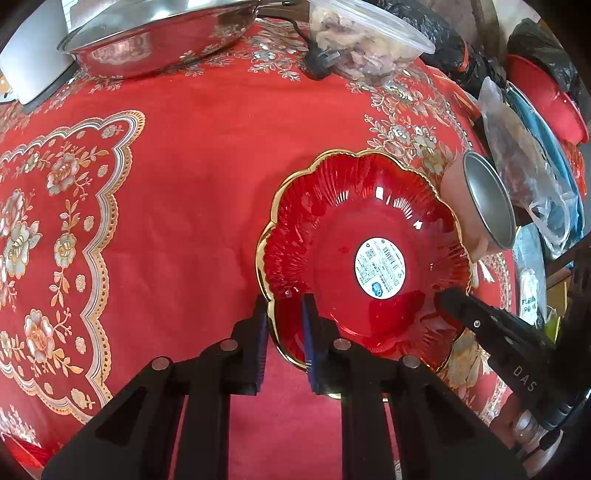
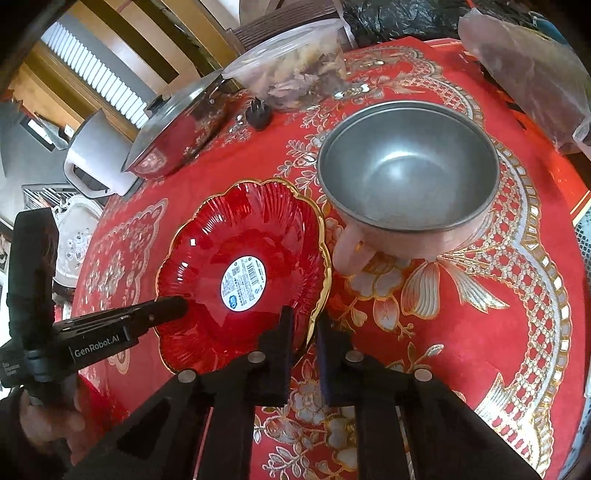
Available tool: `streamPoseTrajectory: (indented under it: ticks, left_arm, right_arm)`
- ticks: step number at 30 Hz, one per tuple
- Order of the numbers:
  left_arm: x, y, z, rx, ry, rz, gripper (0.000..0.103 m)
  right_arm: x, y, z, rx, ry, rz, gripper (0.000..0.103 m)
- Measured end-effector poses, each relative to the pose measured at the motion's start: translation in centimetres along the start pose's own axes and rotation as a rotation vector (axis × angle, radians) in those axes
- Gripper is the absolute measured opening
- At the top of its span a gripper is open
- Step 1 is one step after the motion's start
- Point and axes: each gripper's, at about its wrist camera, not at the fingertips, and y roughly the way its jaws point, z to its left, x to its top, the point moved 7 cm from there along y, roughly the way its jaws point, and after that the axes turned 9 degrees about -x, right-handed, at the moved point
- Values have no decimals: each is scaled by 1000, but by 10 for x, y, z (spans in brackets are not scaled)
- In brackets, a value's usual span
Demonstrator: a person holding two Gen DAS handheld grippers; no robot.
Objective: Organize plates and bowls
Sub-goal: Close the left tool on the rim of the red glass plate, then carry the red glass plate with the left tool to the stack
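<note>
A red glass plate (image 1: 351, 221) (image 2: 251, 229) with a scalloped gold rim and a white sticker in its middle lies on the red floral tablecloth (image 1: 203, 166). My left gripper (image 1: 284, 302) is closed down on the plate's near-left rim, with the gold edge between its blue pads. My right gripper (image 2: 304, 314) pinches the opposite rim the same way. Each gripper shows in the other's view: the left gripper (image 2: 173, 304) and the right gripper (image 1: 445, 295). A steel-lined bowl (image 2: 406, 177) (image 1: 487, 199) with a pink outside stands just right of the plate.
At the back of the table are a steel pan (image 1: 147, 40) (image 2: 177, 129), a clear tub of food (image 1: 362, 33) (image 2: 295, 62) and a black plug (image 2: 258, 114). A white appliance (image 2: 92, 162) stands beside the pan. Plastic bags (image 1: 524, 155) and red and blue dishes (image 1: 546, 99) crowd the right edge.
</note>
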Motion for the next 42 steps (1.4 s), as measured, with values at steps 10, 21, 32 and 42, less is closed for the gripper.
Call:
streamPoseTrajectory:
  ticks: [10, 21, 32, 42]
  left_arm:
    - [-14, -27, 2, -4, -22, -41, 13]
    - [-41, -100, 5, -15, -58, -129, 13]
    - [-99, -202, 48, -11, -128, -221, 12]
    - [-172, -271, 130, 16, -199, -269, 13]
  right_arm:
    - [-8, -21, 11, 30, -2, -4, 11]
    - [-20, -86, 53, 81, -57, -72, 11]
    - [-61, -154, 146, 156, -157, -114, 11]
    - [-118, -169, 259, 262, -273, -76, 11]
